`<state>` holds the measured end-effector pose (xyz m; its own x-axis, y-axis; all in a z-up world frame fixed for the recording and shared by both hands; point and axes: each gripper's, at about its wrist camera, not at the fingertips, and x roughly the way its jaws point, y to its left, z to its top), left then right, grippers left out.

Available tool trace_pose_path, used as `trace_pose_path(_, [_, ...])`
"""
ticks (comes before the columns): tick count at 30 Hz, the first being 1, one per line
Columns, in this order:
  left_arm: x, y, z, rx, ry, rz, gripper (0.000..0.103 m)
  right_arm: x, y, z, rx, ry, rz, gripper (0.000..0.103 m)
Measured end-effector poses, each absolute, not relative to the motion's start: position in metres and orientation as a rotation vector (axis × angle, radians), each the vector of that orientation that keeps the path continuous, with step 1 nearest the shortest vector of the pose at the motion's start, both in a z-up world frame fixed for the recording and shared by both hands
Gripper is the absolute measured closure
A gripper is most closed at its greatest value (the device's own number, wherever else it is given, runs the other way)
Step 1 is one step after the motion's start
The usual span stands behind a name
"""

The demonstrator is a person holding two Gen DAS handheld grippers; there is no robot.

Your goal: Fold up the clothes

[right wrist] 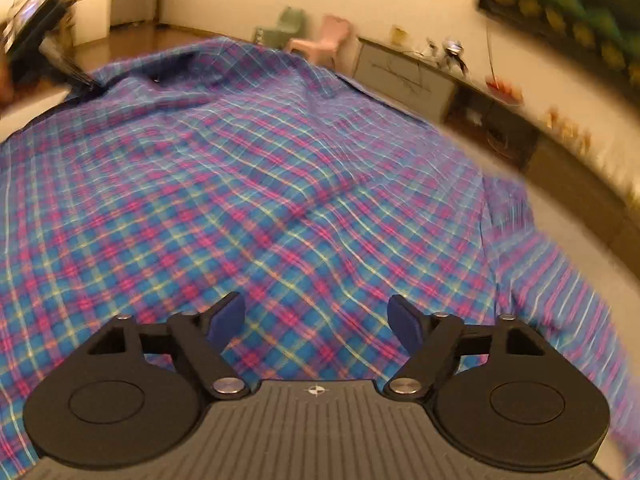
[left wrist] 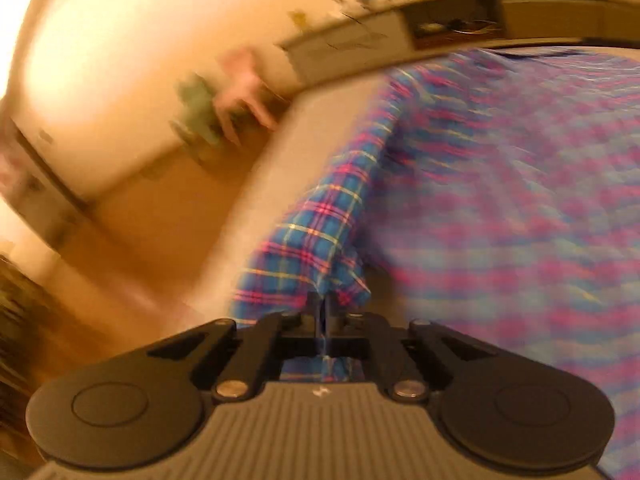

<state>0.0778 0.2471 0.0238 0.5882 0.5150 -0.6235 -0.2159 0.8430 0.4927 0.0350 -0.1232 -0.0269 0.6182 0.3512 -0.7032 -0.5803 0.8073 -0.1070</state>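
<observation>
Currently the blue, pink and yellow plaid cotton shirt (right wrist: pixel 280 184) lies spread across a pale flat surface (left wrist: pixel 288 148), whether bench or bed cannot be told. The left gripper (left wrist: pixel 325 312) has its jaws closed on a bunched edge of the shirt, with cloth pinched between them and a strip running back toward the camera. The right gripper (right wrist: pixel 316 320) hangs over the middle of the shirt with its jaws wide and nothing between them.

Judged step: one edge is being drawn for a fold or for straightening; the blur suggests motion. The next move likely calls for the free jaws to close on a matching edge of the shirt, keeping the cloth taut.
</observation>
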Motion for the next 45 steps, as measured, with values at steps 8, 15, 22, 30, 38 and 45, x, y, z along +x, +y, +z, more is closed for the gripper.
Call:
trace_pose_path(8, [0.116, 0.299, 0.058, 0.164, 0.787, 0.636, 0.081, 0.081, -0.204, -0.017, -0.342, 0.775, 0.214, 0.025])
trace_pose_path(15, [0.090, 0.232, 0.074, 0.304, 0.734, 0.374, 0.067, 0.099, -0.214, 0.006, -0.203, 0.724, 0.185, 0.019])
trace_pose_path(22, [0.108, 0.164, 0.039, 0.434, 0.856, 0.090, 0.067, 0.176, -0.168, -0.011, -0.231, 0.706, 0.268, 0.015])
trace_pose_path(30, [0.130, 0.168, 0.037, 0.394, 0.870, 0.096, 0.066, 0.231, -0.222, -0.032, -0.128, 0.778, 0.167, 0.013])
trace_pose_path(38, [0.121, 0.166, 0.041, 0.348, 0.883, 0.058, 0.066, 0.200, -0.247, -0.018, -0.096, 0.785, 0.002, 0.014])
trace_pose_path(45, [0.102, 0.177, 0.051, 0.275, 0.871, 0.058, 0.064, 0.036, -0.099, 0.045, -0.324, 0.634, 0.415, 0.010])
